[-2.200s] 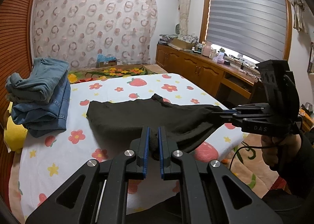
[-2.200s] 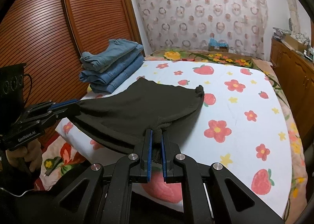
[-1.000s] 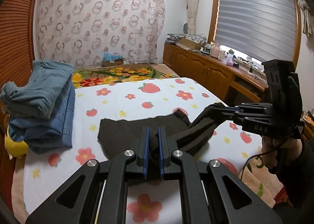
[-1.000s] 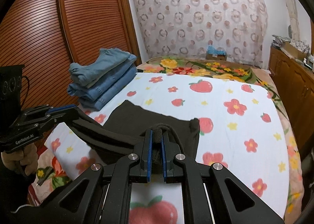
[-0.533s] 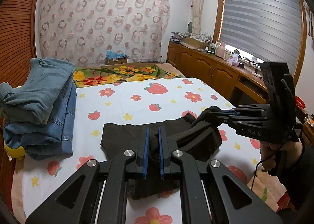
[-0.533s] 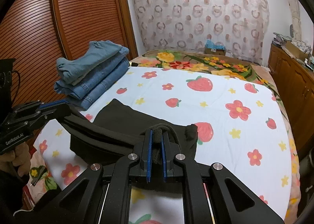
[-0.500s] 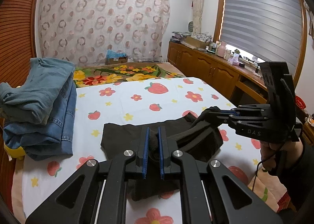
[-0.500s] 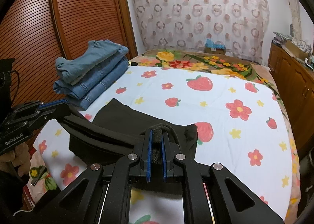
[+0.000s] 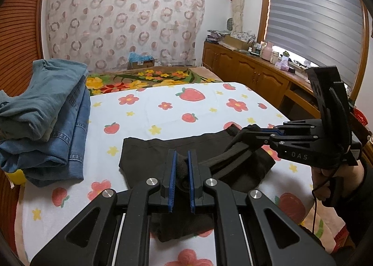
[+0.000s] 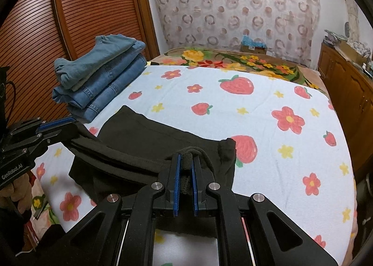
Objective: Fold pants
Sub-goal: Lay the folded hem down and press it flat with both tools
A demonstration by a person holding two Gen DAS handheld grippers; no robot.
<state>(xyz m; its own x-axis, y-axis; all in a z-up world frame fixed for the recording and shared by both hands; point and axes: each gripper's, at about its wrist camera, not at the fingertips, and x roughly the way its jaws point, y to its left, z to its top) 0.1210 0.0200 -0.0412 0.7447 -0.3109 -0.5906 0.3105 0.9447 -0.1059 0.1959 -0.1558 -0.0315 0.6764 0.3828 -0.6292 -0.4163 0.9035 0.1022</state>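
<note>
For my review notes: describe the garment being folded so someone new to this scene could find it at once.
Start at the bed with the strawberry-and-flower sheet. Near its front edge lie the black pants, partly flat, their near edge pinched by the left gripper and the right gripper. Unlike the stack of blue jeans beside the wooden wardrobe, they are plain black and held.

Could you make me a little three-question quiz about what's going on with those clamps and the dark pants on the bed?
1. True or false: both grippers pinch the black pants.
2. What sits stacked at the bed's left edge: A towels, B jeans, C pillows?
3. Which fruit is printed on the sheet?

Key:
1. True: left gripper and right gripper each clamp fabric.
2. B, folded jeans.
3. Strawberries.
</note>
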